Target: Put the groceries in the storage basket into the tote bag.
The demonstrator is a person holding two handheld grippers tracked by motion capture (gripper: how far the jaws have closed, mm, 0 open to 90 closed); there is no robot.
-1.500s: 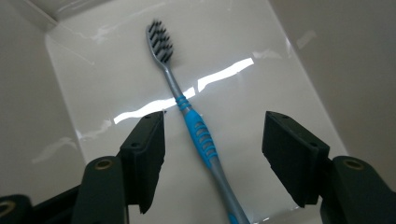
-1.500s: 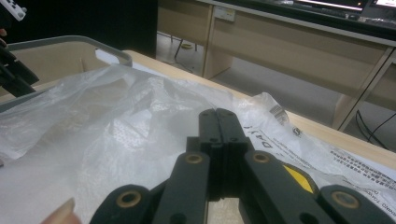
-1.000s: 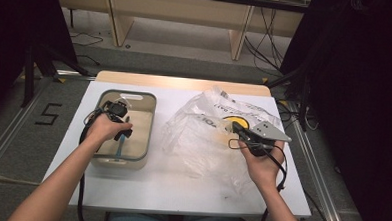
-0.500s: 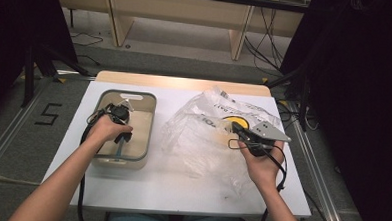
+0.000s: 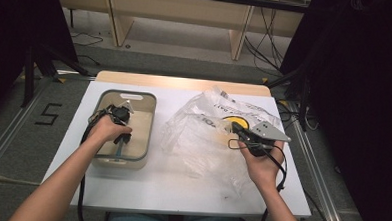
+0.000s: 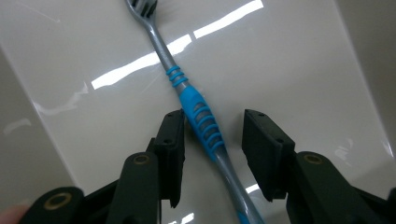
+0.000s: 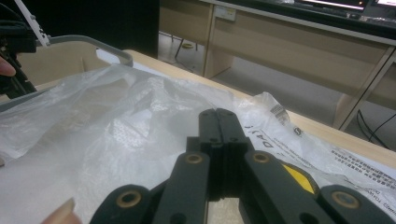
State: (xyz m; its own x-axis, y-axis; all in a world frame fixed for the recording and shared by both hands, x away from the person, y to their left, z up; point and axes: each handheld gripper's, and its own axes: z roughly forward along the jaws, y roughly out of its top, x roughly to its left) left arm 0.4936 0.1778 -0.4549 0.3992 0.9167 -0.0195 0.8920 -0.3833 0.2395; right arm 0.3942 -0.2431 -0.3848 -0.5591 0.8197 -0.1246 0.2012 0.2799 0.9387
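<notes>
White table (image 5: 180,190) w/ a beige tray (image 5: 148,133) on its left half; tray is the landmark here. Tray has a grey rim and a glossy cream floor. One item seen inside it: a toothbrush (image 6: 198,116), grey shaft w/ blue ribbed grip, lying flat on the tray floor, head end toward the top of the left gripper view. In high view the blue handle end (image 5: 117,149) shows near the tray's near wall.

Left gripper (image 6: 212,140) is down inside the tray, jaws apart, one each side of the blue grip; left jaw looks just at the grip's edge, right jaw clear of it, not clamped. Left hand (image 5: 108,131) holds it over the tray interior.

Right of the tray, close beside it on the table: a crumpled clear plastic bag (image 5: 207,141) w/ printed text and a yellow patch (image 5: 231,123). Contents of bag can't tell, film too crinkled.

Right gripper (image 7: 219,140) sits over the bag's far-from-tray side, jaws pressed together; whether any film is pinched, can't tell. Right hand (image 5: 261,166) holds it, well apart from the tray. Tray rim (image 7: 93,44) shows beyond the bag in right gripper view.
</notes>
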